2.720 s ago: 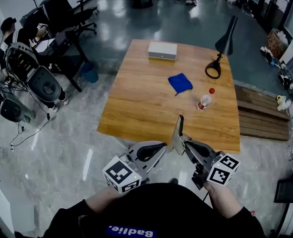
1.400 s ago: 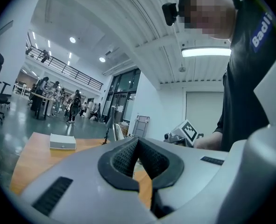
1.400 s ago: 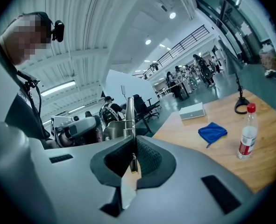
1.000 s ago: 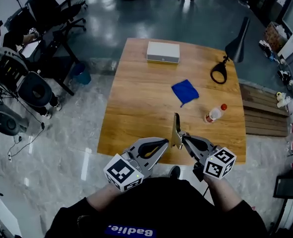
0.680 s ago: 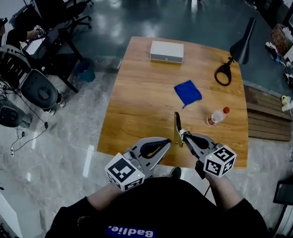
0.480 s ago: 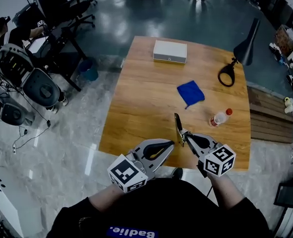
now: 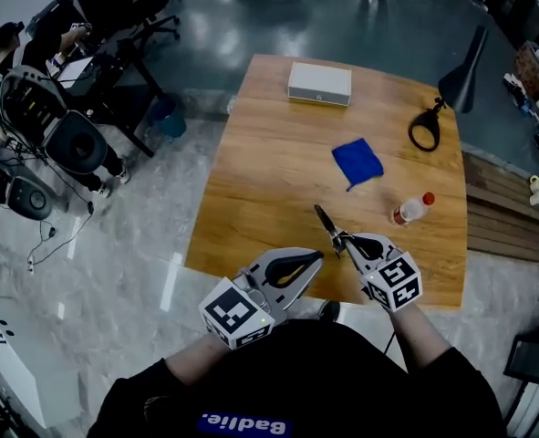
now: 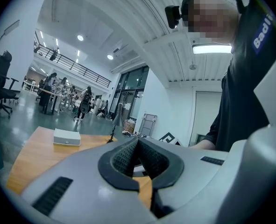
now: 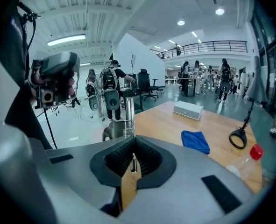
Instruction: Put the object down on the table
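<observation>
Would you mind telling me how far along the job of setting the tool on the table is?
Done: nothing yet. In hand: the right gripper is shut on the tool, over the near edge of the table. To do: lower it onto the wood and let go.

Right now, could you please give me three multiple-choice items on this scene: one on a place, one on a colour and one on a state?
1. Where on the table does the white box lie?
A. at the far end
B. at the near edge
C. in the middle

2. What colour is the cap of the bottle?
A. blue
B. red
C. green

3. What state is the right claw in?
A. wide open
B. shut on a thin flat object
C. shut on nothing

Key:
1. A, the box lies by the far edge.
2. B, the cap is plainly red.
3. B, the pads pinch the object.
</observation>
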Tool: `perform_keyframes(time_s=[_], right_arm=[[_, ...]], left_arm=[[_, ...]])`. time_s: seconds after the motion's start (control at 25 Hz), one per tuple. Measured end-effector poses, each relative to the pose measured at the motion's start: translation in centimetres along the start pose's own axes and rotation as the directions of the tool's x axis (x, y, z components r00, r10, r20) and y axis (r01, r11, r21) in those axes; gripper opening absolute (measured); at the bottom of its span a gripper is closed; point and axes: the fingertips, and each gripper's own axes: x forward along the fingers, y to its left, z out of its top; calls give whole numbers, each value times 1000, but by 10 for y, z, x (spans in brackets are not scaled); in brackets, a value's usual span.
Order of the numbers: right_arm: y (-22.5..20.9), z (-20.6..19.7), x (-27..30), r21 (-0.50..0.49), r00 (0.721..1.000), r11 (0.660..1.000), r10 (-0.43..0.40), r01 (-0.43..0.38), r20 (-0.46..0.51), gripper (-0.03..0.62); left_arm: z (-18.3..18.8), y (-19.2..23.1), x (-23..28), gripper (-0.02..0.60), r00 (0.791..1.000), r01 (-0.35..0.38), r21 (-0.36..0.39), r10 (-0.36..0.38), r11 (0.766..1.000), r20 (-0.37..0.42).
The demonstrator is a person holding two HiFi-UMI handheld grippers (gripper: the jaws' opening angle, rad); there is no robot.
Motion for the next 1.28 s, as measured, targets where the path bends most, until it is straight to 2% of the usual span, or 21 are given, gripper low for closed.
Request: perform_keyframes(time_s=[0.32, 0.56, 0.84, 1.04, 1.16, 1.28], right_arm=[[-14, -38, 30, -165, 985, 985, -66, 39, -160, 8], [-24, -68, 53, -354, 949, 935, -130, 20, -288, 9], [-38, -109, 79, -546, 883, 837, -223, -44, -413, 9], [-51, -134, 93, -662, 837, 745, -310, -81, -452, 9], [-56, -145, 101, -720, 817, 686, -351, -108, -458, 9], [-54, -150, 105, -762, 810, 632, -370, -139, -454, 9]], left_arm=[[-4, 4, -7, 3, 1000, -24, -5, 24, 1000, -11], [-10, 9, -18, 3, 998, -51, -6, 51, 999, -30], [-4, 14, -25, 3, 996, -83, -22, 83, 996, -19], [-8, 12, -30, 3, 995, -93, -26, 92, 995, -24], [-10, 12, -31, 3, 995, -94, -25, 93, 995, -31], [-11, 11, -31, 3, 995, -95, -30, 93, 995, -39]])
